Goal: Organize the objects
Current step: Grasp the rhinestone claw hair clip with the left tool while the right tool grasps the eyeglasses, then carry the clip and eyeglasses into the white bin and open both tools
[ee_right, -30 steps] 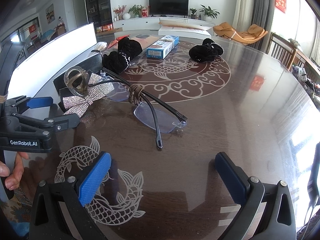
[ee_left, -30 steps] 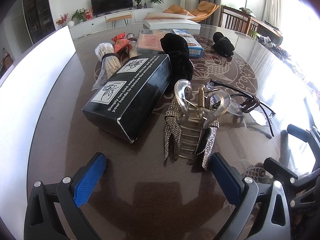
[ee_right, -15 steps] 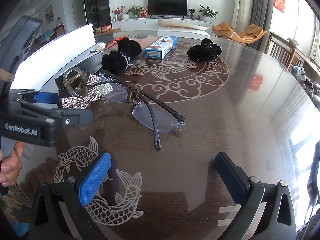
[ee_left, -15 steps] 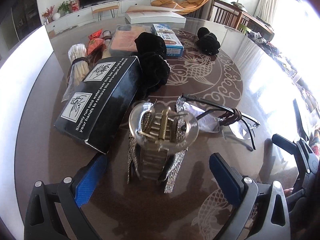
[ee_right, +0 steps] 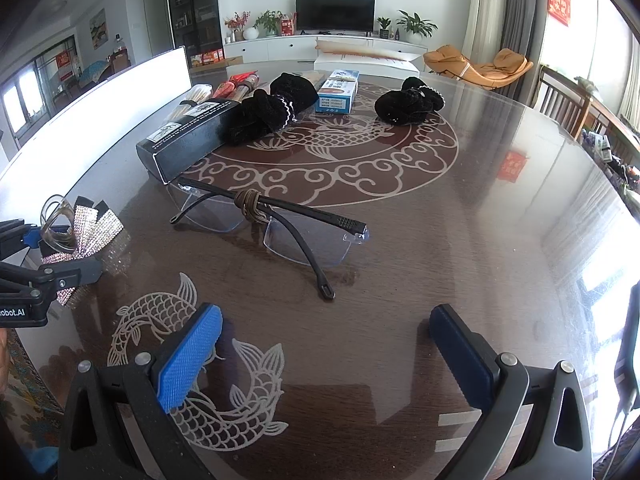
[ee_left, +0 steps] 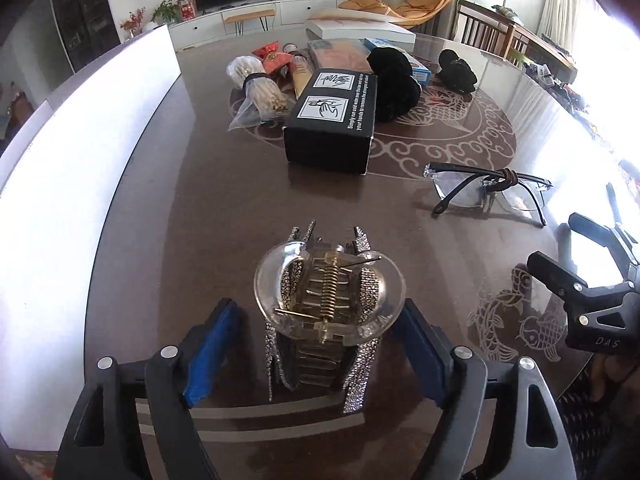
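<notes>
The left gripper [ee_left: 316,344] is closing on the sparkly hair clip [ee_left: 326,312] at 6 o'clock on the table [ee_left: 224,200], not yet touching, so squeeze slowly on both sides, while the right gripper [ee_right: 324,348] waits open and empty.

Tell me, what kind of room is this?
Most likely a living room in a home. There is a TV on a long white cabinet, potted plants beside it, and an orange lounge chair behind the big table.
</notes>
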Action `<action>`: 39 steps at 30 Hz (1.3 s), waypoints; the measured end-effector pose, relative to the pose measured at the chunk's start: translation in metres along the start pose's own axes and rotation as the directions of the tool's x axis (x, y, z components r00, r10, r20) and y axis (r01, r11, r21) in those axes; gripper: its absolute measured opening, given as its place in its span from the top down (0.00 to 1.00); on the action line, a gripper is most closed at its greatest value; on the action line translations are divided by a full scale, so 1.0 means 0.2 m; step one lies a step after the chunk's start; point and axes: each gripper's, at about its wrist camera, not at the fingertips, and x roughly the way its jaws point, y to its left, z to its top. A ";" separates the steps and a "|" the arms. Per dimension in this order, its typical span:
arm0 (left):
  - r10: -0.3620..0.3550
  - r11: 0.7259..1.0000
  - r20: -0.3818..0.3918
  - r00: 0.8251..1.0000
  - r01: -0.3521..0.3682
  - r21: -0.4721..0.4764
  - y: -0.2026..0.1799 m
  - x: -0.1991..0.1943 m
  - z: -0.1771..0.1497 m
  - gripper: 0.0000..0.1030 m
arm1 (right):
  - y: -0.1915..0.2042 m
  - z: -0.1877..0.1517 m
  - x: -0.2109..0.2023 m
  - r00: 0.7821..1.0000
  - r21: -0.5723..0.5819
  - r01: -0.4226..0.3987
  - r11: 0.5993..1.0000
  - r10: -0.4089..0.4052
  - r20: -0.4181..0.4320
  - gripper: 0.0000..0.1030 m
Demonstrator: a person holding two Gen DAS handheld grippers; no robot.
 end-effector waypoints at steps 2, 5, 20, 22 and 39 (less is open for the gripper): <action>0.005 1.000 0.003 1.000 -0.005 -0.016 0.03 0.01 0.01 0.21 | -0.01 0.02 -0.01 0.998 -0.021 -0.012 1.000 0.011 -0.054 0.00; -0.001 1.000 0.017 1.000 0.001 -0.022 0.05 0.02 0.03 0.24 | -0.03 0.08 -0.19 0.997 -0.109 0.017 0.994 -0.008 0.078 0.00; -0.079 0.996 0.091 0.993 0.083 -0.032 0.17 -0.18 -0.01 0.46 | 0.20 0.46 0.19 0.930 -0.329 -0.286 0.900 0.178 -0.321 0.88; -0.101 0.993 0.111 0.989 0.107 -0.051 0.23 -0.26 0.00 0.46 | 0.20 0.47 0.12 0.928 -0.263 -0.295 0.918 0.210 -0.307 0.89; 0.190 0.909 0.136 0.972 -0.122 -0.398 1.39 -0.60 0.05 0.45 | 1.41 1.15 -0.11 0.669 0.056 -0.737 0.674 0.738 -0.087 0.87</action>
